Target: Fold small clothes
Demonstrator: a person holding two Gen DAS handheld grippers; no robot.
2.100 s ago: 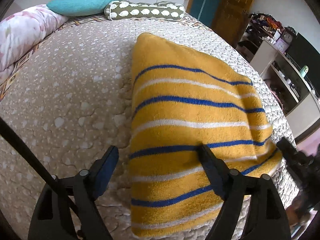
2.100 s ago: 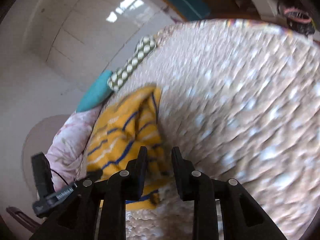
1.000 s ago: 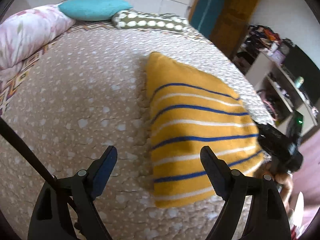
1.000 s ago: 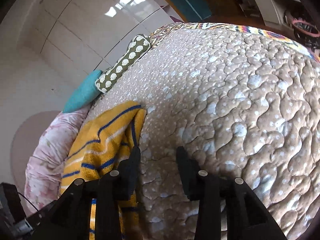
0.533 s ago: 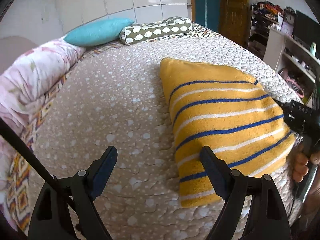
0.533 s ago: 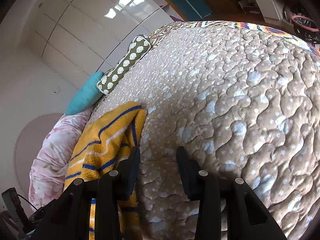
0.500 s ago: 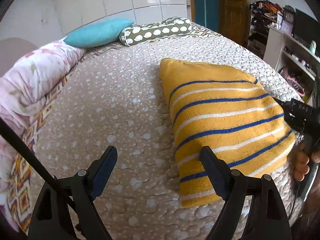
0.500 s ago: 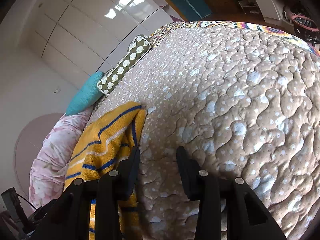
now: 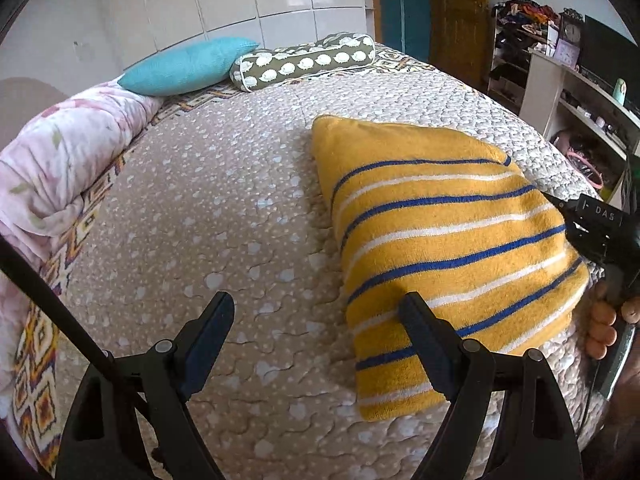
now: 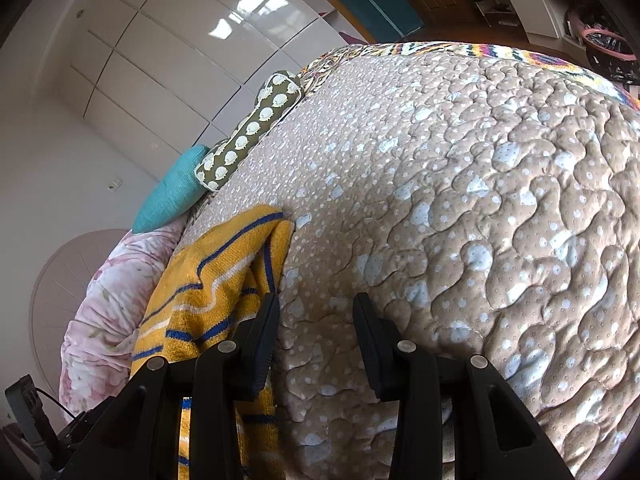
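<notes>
A folded yellow garment with blue and white stripes (image 9: 440, 232) lies flat on the beige quilted bedspread (image 9: 224, 216). My left gripper (image 9: 316, 316) is open and empty, held above the bed just left of the garment's near edge. In the right wrist view the garment (image 10: 224, 280) lies left of my right gripper (image 10: 316, 320), which is open and empty over bare quilt (image 10: 460, 200). The right gripper's body and the hand holding it show at the right edge of the left wrist view (image 9: 600, 232).
A teal pillow (image 9: 188, 66) and an olive patterned bolster (image 9: 304, 60) lie at the head of the bed. A pink floral duvet (image 9: 52, 168) is bunched along the left side. White shelves with clutter (image 9: 560, 80) stand to the right of the bed.
My left gripper has let go of the garment and pulled back and up. My right gripper has opened and drawn off the garment's edge. The garment stays folded on the bed.
</notes>
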